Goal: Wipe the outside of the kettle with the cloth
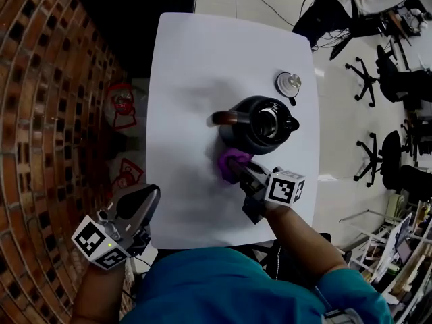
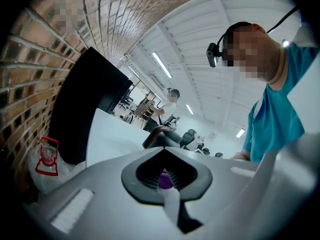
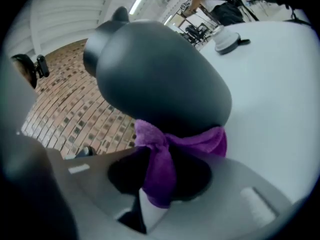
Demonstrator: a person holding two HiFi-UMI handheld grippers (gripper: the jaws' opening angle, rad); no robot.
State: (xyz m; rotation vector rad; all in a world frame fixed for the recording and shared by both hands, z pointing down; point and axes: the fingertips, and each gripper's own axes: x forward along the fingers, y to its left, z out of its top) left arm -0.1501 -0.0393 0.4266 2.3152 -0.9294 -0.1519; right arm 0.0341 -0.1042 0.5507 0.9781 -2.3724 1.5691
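Observation:
A black kettle point(image 1: 256, 123) stands open-topped near the middle of the white table point(image 1: 189, 59), handle pointing left. Its near lower side has a purple cloth point(image 1: 231, 164) pressed against it by my right gripper point(image 1: 244, 174), which is shut on the cloth. In the right gripper view the cloth point(image 3: 162, 156) bunches between the jaws of the right gripper point(image 3: 157, 184) and touches the kettle's dark belly point(image 3: 160, 69). My left gripper point(image 1: 138, 204) hangs off the table's near left corner, shut and holding nothing. From the left gripper point(image 2: 167, 181) the kettle point(image 2: 162, 136) shows far off.
The kettle's lid point(image 1: 289, 83) lies on the table at the back right, also as the lid point(image 3: 227, 40) in the right gripper view. A brick wall point(image 1: 47, 113) runs along the left. Office chairs point(image 1: 378, 79) stand on the floor to the right.

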